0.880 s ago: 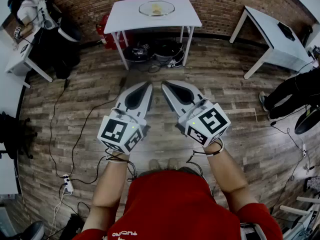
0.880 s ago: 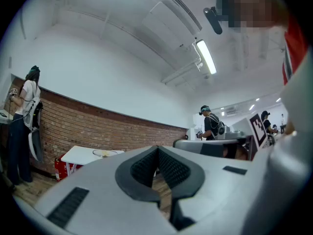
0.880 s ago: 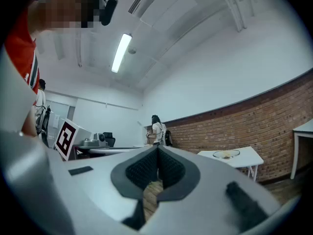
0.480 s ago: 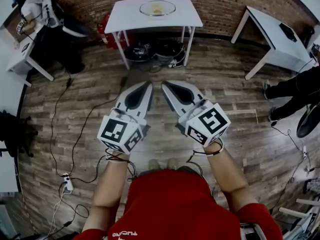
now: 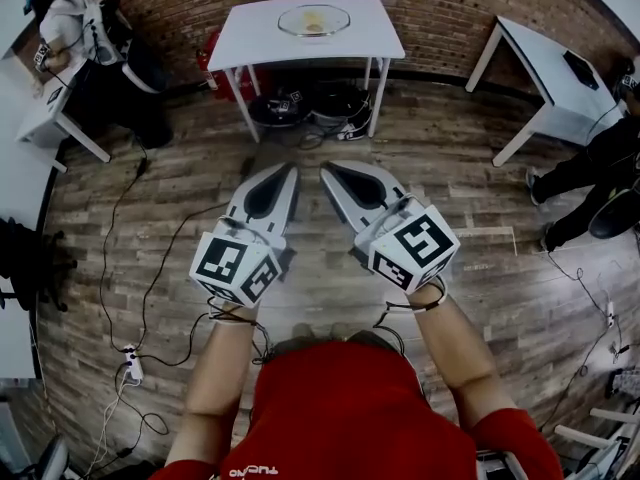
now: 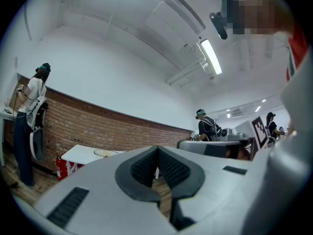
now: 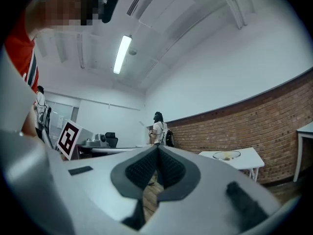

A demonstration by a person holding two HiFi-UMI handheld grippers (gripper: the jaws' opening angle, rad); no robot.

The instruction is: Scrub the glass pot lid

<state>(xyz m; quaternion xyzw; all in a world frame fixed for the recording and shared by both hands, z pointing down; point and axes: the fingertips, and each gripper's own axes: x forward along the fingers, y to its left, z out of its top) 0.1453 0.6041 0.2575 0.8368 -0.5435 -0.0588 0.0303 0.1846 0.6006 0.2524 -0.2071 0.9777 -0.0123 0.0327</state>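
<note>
Little has moved in the past second: the left gripper point(image 5: 285, 176) has drifted a touch to the left, the right gripper point(image 5: 335, 173) has held its place, and only the bystanders at the room's edges, one by the brick wall point(image 5: 75, 30) and one at the right point(image 5: 600, 163), have shifted their stance. For the task, that suggests scrubbing has not begun. The glass pot lid point(image 5: 314, 19) lies untouched on the white counter point(image 5: 375, 36) against the far wall, well apart from both tools, with open wooden floor point(image 5: 300, 308) between it and the person in the red shirt point(image 5: 350, 413). A walk up to the counter looks like the first need. The head view alone shows that gap, plus the dark pots and cables point(image 5: 310, 103) stowed beneath the counter. The gripper views alone settle the jaws: each pair sits pressed together, ridged pads meeting, with nothing between them. They also catch the lid from the side, low and flat on the counter point(image 6: 80, 154), point(image 7: 247, 158). A yellowish thing at its middle is too small to identify.
</note>
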